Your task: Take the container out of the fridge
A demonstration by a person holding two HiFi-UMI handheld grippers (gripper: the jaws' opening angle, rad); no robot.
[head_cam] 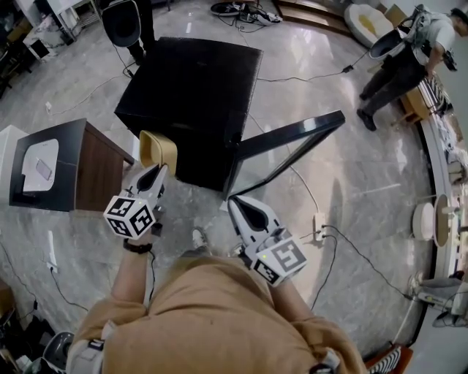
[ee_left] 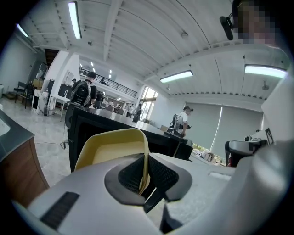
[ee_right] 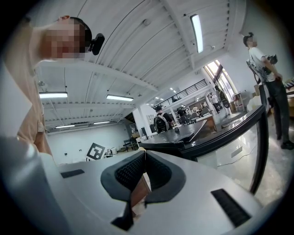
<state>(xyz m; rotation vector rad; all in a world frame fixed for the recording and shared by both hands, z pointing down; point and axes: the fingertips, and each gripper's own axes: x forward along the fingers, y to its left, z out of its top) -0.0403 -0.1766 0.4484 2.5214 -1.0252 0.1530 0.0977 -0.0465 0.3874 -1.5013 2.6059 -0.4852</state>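
The container point(head_cam: 156, 150) is a pale yellow tub, held upright in the air in front of the low black fridge point(head_cam: 194, 91). My left gripper point(head_cam: 159, 172) is shut on its near wall. In the left gripper view the thin rim of the container point(ee_left: 108, 148) runs between the left gripper's point(ee_left: 146, 161) ribbed pads. The fridge door point(head_cam: 292, 142) stands swung open to the right. My right gripper point(head_cam: 235, 201) hangs beside the door's near end, shut with nothing in it. In the right gripper view the right gripper's point(ee_right: 144, 155) pads meet, with the door point(ee_right: 229, 133) beyond them.
A brown side table point(head_cam: 66, 172) with a dark top stands to the left of the fridge. Cables and a power strip point(head_cam: 319, 223) lie on the marble floor at the right. A person point(head_cam: 406, 58) stands at the far right, and a chair point(head_cam: 121, 22) sits behind the fridge.
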